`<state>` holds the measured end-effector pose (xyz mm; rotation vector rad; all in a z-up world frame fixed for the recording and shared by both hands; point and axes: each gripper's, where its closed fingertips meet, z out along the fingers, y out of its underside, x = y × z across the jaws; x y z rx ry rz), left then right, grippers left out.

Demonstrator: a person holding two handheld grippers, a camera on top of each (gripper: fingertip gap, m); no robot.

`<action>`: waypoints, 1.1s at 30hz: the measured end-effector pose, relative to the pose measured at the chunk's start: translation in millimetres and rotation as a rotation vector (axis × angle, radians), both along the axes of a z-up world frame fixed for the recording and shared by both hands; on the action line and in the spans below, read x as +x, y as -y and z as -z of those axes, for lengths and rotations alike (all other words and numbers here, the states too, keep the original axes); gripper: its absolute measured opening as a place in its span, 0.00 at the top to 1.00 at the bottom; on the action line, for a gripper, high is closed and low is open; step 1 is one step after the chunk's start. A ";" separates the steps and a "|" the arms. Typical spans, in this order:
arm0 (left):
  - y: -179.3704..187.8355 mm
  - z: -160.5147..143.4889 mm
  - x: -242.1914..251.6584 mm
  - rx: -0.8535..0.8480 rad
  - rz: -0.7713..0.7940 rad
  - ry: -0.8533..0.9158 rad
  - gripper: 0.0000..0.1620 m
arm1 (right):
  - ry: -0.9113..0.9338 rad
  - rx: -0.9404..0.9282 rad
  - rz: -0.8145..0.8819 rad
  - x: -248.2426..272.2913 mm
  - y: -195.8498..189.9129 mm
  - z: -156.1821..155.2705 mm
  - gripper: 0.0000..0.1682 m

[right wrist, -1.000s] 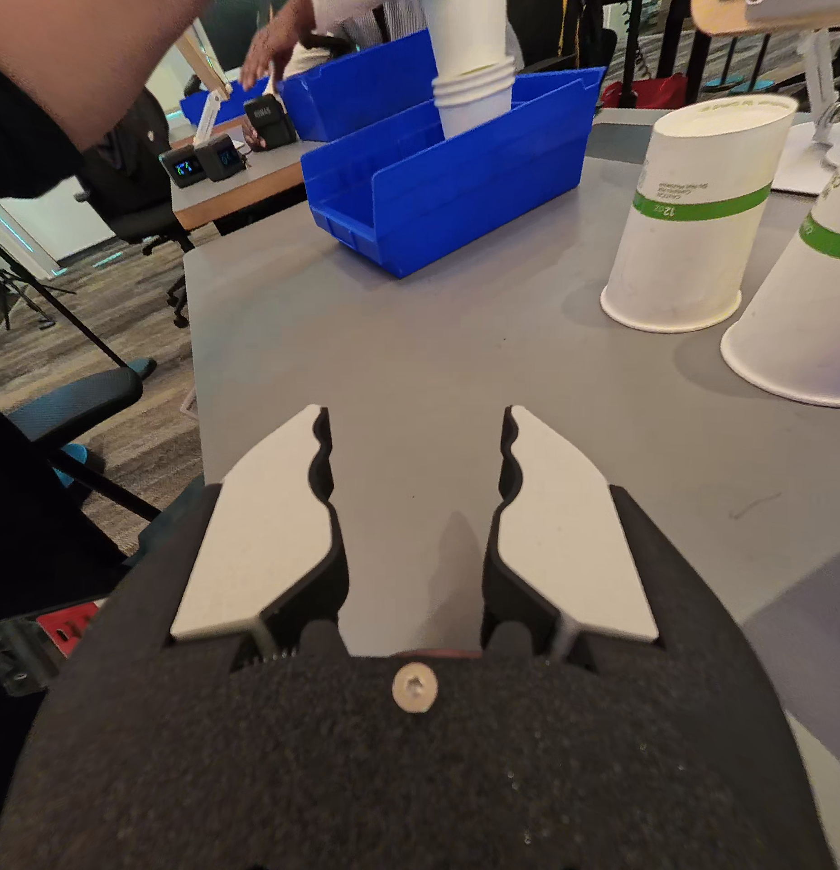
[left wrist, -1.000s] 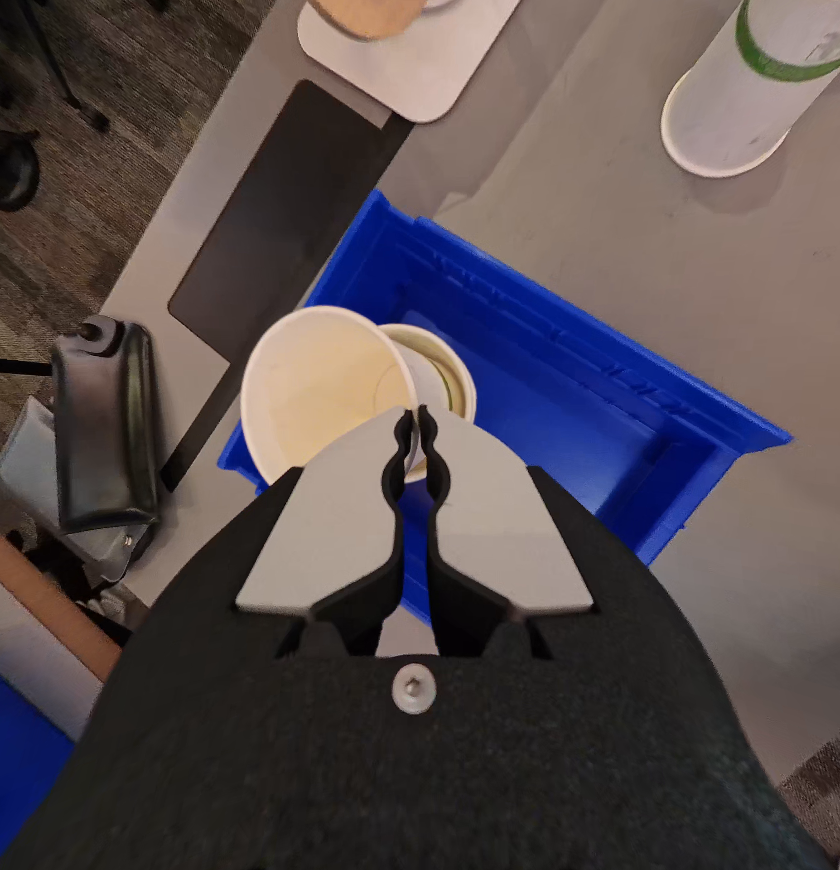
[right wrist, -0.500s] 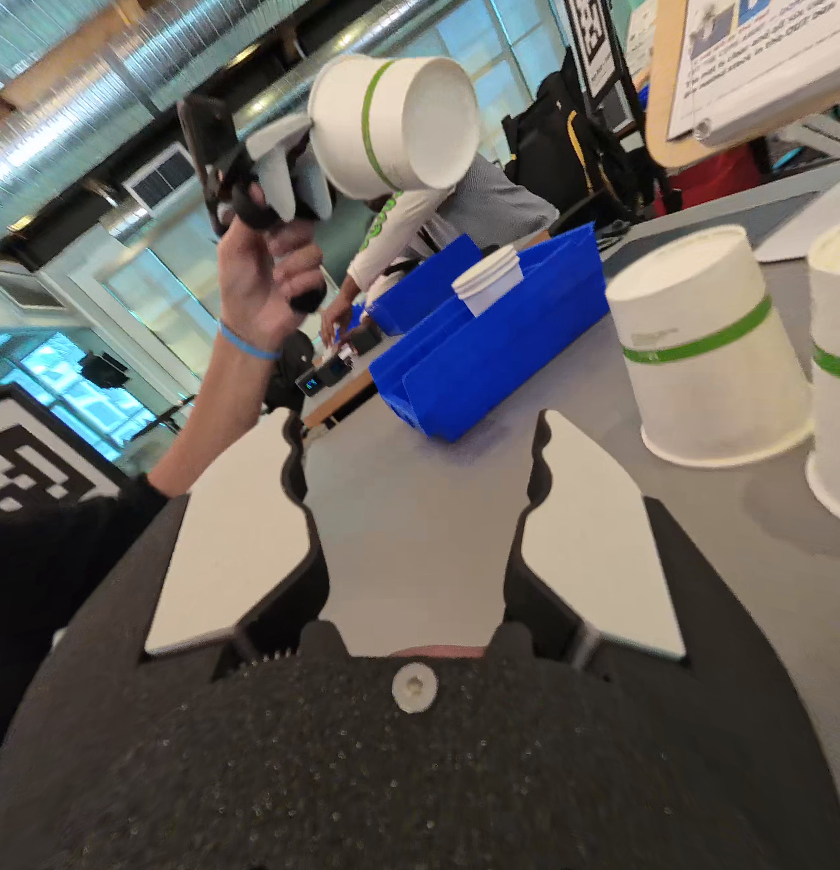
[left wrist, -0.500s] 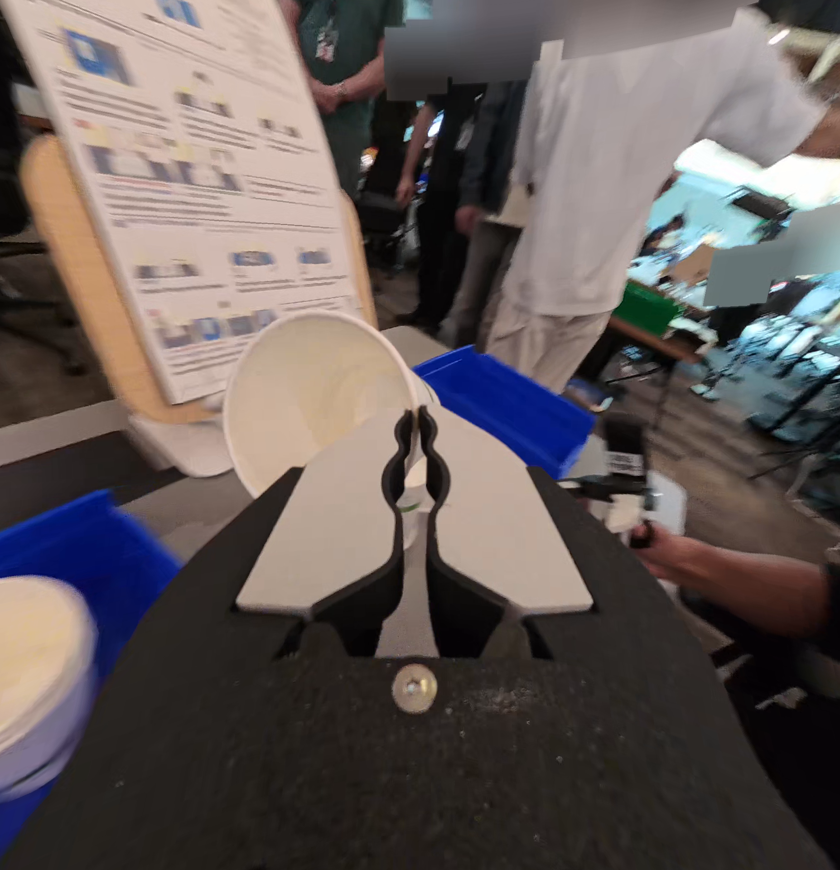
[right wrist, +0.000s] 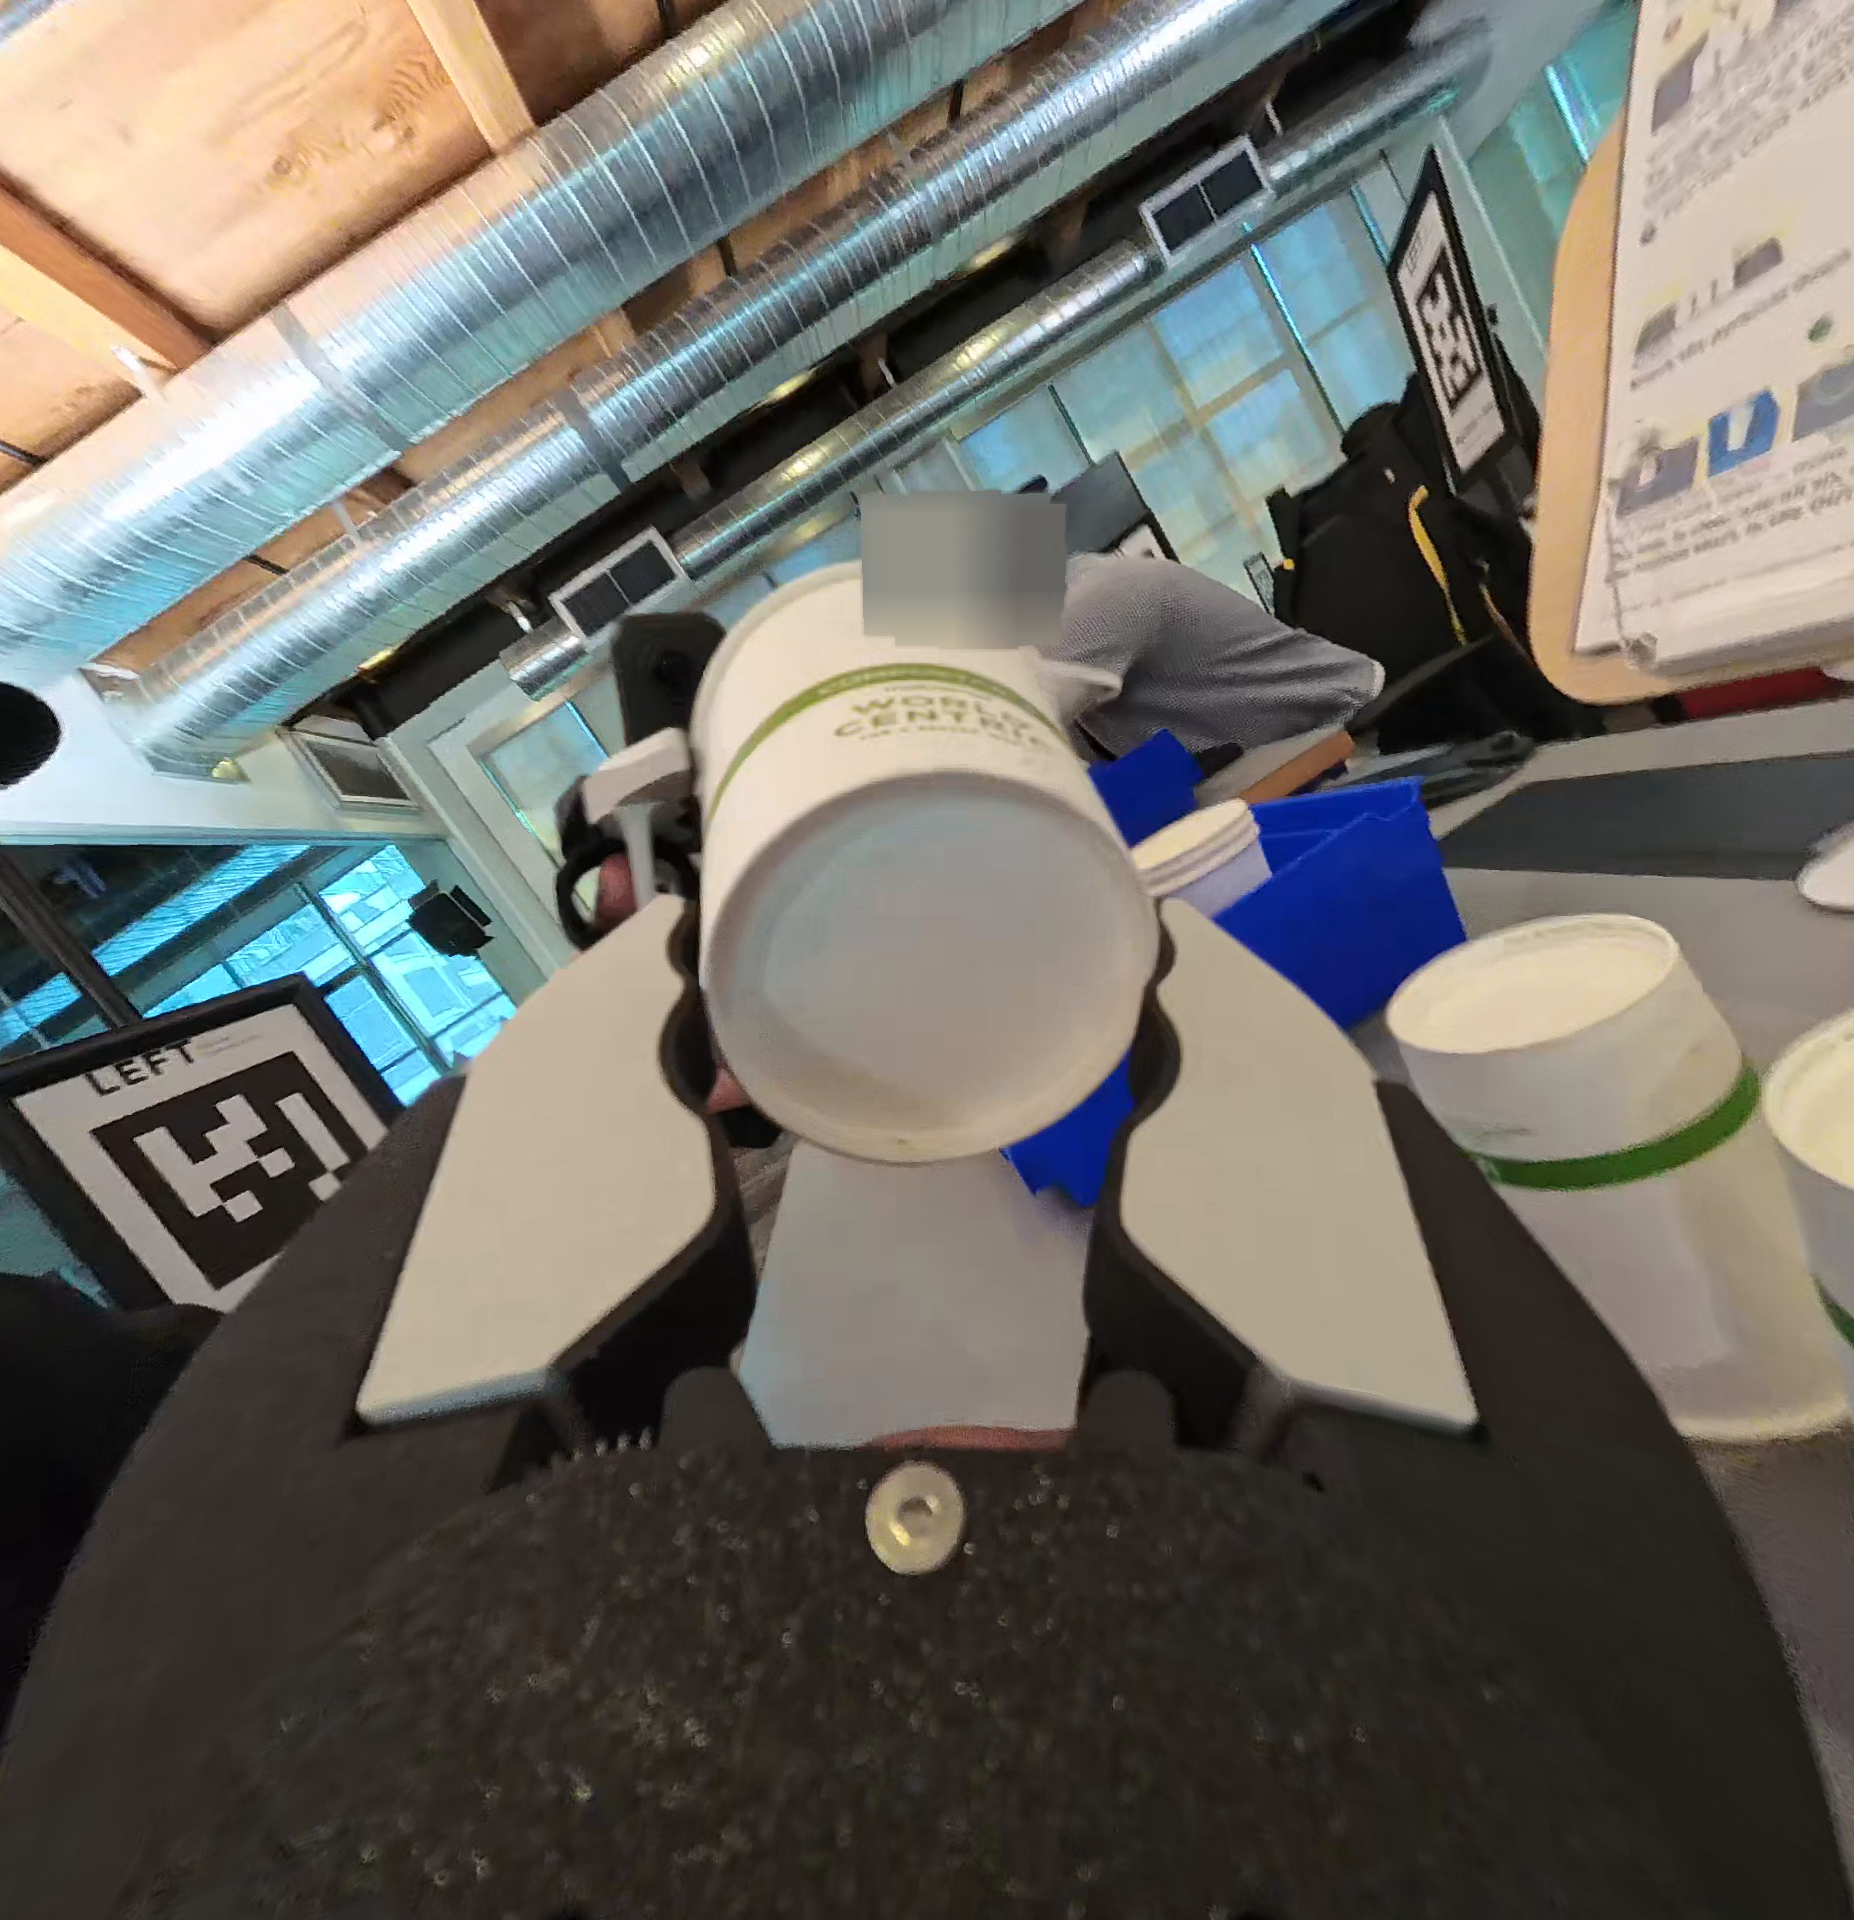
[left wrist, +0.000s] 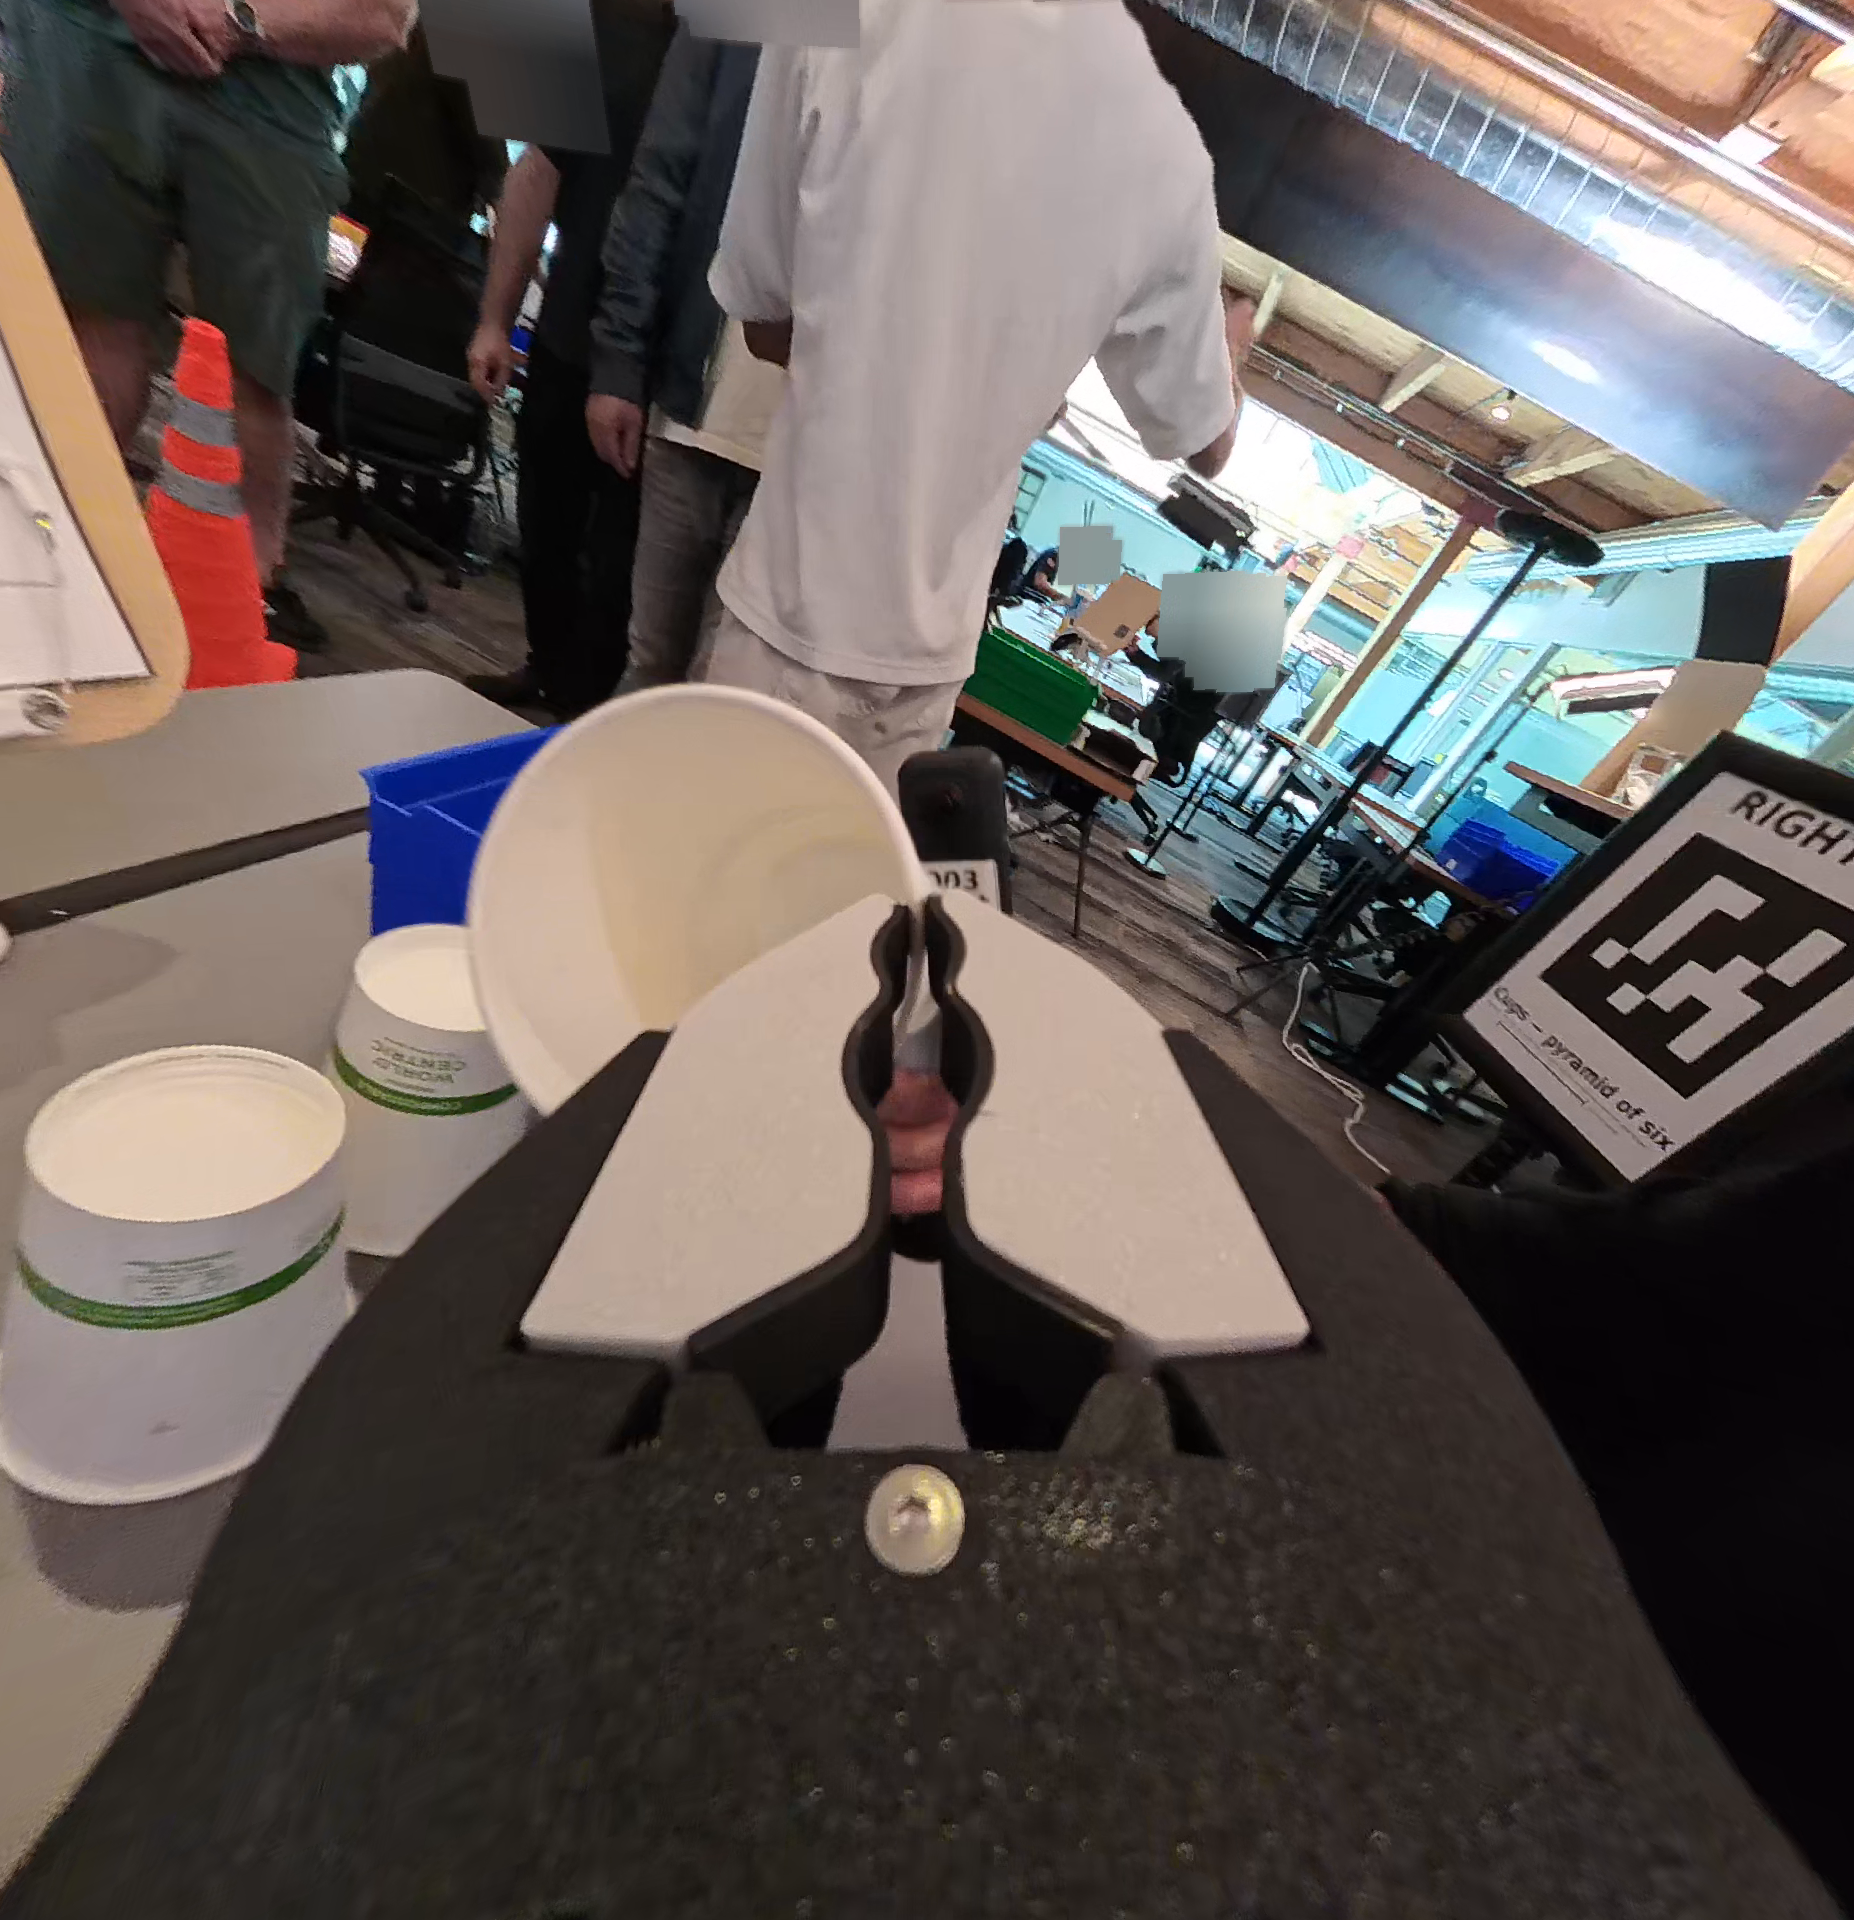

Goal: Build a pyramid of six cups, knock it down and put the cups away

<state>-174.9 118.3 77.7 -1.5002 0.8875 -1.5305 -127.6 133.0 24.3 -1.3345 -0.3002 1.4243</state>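
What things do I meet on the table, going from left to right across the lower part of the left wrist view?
Upside-down cup with a green band → second upside-down cup → held cup, its rim pinched by the left gripper → framed marker sign.

White cups [left wrist: 175,1247] with green bands, blue bin [right wrist: 1328,914], grey table [left wrist: 175,997], orange cone [left wrist: 211,509] with grey stripes

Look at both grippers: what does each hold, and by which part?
The left gripper pinches a white paper cup by its rim. The right gripper is open, gripping nothing.
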 end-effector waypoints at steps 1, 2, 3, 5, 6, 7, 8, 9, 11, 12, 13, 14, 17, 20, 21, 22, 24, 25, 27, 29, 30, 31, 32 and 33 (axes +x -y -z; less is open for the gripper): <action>1.6 3.4 1.8 -0.006 0.011 -0.004 0.99 | 0.016 -0.010 0.005 2.5 -0.9 2.8 0.54; 0.5 7.3 2.6 -0.009 0.001 -0.013 0.99 | 0.031 -0.008 0.014 4.5 -1.2 4.9 0.54; 0.2 9.9 3.0 -0.006 -0.004 -0.016 0.99 | 0.049 -0.010 0.016 4.8 -1.1 7.2 0.54; -1.8 16.7 2.0 0.012 -0.016 -0.050 0.99 | 0.079 -0.023 0.029 5.4 -2.5 11.2 0.54; -2.2 20.6 0.3 0.030 -0.017 -0.080 0.96 | 0.098 -0.036 0.028 4.3 -3.2 14.1 0.54; -2.3 25.1 -2.4 0.057 -0.024 -0.121 0.86 | 0.111 -0.046 0.025 3.4 -3.5 16.3 0.54; -4.4 32.2 -6.4 0.100 -0.049 -0.186 0.75 | 0.124 -0.054 0.028 3.0 -4.1 18.1 0.54; -7.3 41.4 -12.2 0.164 -0.084 -0.273 0.66 | 0.148 -0.065 0.035 3.0 -5.4 20.8 0.54; -15.1 57.9 -27.8 0.320 -0.172 -0.457 0.56 | 0.201 -0.081 0.054 3.3 -8.3 25.6 0.54; -18.2 63.2 -36.1 0.392 -0.214 -0.542 0.53 | 0.225 -0.092 0.067 3.3 -10.4 27.0 0.54; -19.0 66.7 -42.8 0.450 -0.237 -0.615 0.50 | 0.256 -0.102 0.081 2.4 -12.6 28.5 0.54; -19.4 69.4 -48.2 0.504 -0.251 -0.688 0.50 | 0.294 -0.108 0.091 -0.1 -14.3 29.5 0.54; -25.8 67.9 -56.2 0.741 -0.306 -0.908 0.47 | 0.413 -0.118 0.113 -14.8 -18.2 32.0 0.54; -32.2 66.7 -49.3 0.999 -0.305 -1.125 0.44 | 0.488 -0.126 0.108 -35.6 -21.4 34.3 0.54; -33.2 68.9 -44.3 1.063 -0.282 -1.179 0.44 | 0.502 -0.128 0.102 -41.9 -22.4 34.7 0.54; -35.2 71.7 -39.2 1.111 -0.261 -1.228 0.44 | 0.505 -0.132 0.096 -47.1 -23.6 34.6 0.54; -40.5 82.0 -32.2 1.172 -0.205 -1.328 0.44 | 0.493 -0.136 0.069 -56.6 -23.7 32.3 0.54; -43.9 87.9 -29.9 1.186 -0.180 -1.373 0.44 | 0.498 -0.139 0.061 -59.9 -23.4 32.6 0.54; -50.8 97.0 -25.2 1.203 -0.152 -1.431 0.44 | 0.512 -0.136 0.055 -63.8 -22.8 33.7 0.54; -55.4 104.1 -19.9 1.200 -0.136 -1.453 0.44 | 0.527 -0.141 0.044 -66.1 -21.4 37.1 0.54; -56.4 107.0 -16.8 1.191 -0.131 -1.450 0.45 | 0.534 -0.146 0.045 -65.8 -21.2 39.2 0.54; -57.7 109.2 -14.4 1.184 -0.131 -1.447 0.46 | 0.541 -0.151 0.054 -64.0 -22.0 41.5 0.54; -58.5 111.9 -12.2 1.172 -0.132 -1.442 0.47 | 0.548 -0.157 0.061 -61.7 -22.9 43.9 0.54; -58.9 114.8 -10.0 1.161 -0.134 -1.436 0.47 | 0.554 -0.164 0.064 -59.5 -23.5 46.4 0.54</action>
